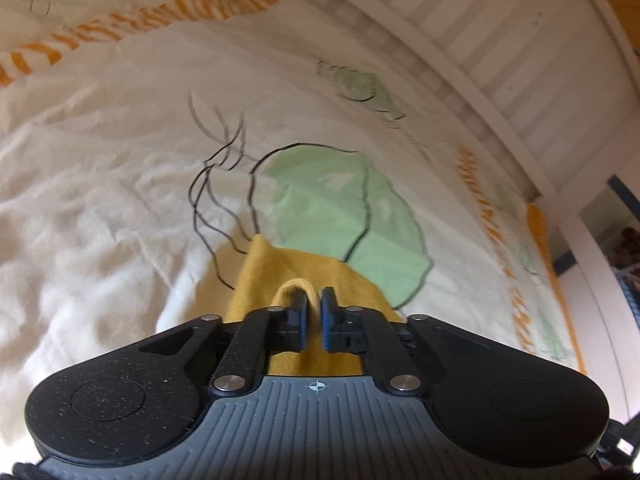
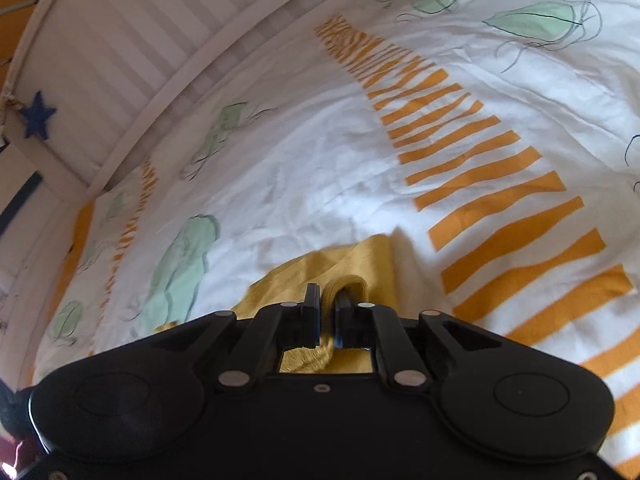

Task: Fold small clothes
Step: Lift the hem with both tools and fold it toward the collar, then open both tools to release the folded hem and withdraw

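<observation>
Left gripper [image 1: 315, 312]: jaws drawn narrow, pinching a rolled edge of the yellow garment [image 1: 280, 272], angled down over the bed.
Right gripper [image 2: 328, 316]: jaws likewise nearly closed on a fold of the same yellow cloth [image 2: 360, 264].
Garment: bunched low in front of both tools, on the printed duvet [image 2: 320, 168]; whether it is lifted clear is hard to tell.
Edges: striped slatted bed rail [image 2: 120, 40] runs along the far side.
Room: broad stretch of duvet ahead of both.
</observation>
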Demonstrator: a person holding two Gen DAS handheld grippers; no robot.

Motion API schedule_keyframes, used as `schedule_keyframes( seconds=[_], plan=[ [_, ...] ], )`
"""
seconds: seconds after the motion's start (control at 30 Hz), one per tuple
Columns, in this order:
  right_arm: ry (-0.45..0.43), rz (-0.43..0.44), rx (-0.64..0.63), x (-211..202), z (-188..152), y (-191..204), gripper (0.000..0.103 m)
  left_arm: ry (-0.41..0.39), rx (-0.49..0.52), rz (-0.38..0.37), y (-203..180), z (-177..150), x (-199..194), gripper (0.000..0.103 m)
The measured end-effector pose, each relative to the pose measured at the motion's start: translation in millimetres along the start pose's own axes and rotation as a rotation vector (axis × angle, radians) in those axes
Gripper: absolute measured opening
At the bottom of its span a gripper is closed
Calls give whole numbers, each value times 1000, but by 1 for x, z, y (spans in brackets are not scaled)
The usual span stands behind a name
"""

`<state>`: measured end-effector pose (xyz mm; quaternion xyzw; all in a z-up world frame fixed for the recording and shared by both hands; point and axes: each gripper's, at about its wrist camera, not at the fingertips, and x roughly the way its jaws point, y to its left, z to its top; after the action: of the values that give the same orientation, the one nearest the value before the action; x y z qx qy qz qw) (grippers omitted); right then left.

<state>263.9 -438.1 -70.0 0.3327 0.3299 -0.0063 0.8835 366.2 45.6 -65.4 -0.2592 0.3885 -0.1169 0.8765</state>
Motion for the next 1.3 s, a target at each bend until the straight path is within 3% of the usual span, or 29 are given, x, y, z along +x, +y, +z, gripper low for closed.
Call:
schedule_keyframes(
  seconds=[0.03, 0.07, 0.1, 0.13, 0.17, 0.23, 0.43, 0.63, 0.83, 1.0, 1.13, 1.3],
  plan=[
    [-9, -7, 2, 2, 1, -1, 24, -6, -6, 15, 3, 1, 2, 28],
    [-28, -24, -1, 2, 1, -2, 32, -23, -5, 31, 4, 2, 2, 33],
    [-51, -35, -10, 0, 0, -2, 55, -49, 4, 47, 5, 2, -2, 36],
    [-69, -41, -23, -2, 1, -3, 69, -68, 21, 59, 4, 2, -6, 38],
    [-86, -52, -42, -6, 1, -1, 73, -78, 47, 68, 2, 2, -11, 41],
    [-100, -65, -87, -14, 1, 6, 73, -78, 104, 72, -6, -1, -20, 51],
    [-113, -71, -257, -37, -17, 40, 78, -51, 346, 103, -43, -31, -43, 67],
    [-40, -54, -406, -36, -57, 77, 83, 17, 544, 115, -68, -76, -41, 68],
    [36, -71, -514, -15, -87, 95, 83, 85, 600, 153, -67, -95, -19, 67],
    [83, -140, -622, 7, -97, 105, 83, 115, 657, 181, -68, -100, -1, 69],
    [111, -178, -694, 26, -101, 111, 88, 114, 662, 171, -70, -91, 10, 71],
    [101, -176, -673, 46, -83, 118, 89, 109, 648, 184, -73, -71, 27, 71]
  ],
)
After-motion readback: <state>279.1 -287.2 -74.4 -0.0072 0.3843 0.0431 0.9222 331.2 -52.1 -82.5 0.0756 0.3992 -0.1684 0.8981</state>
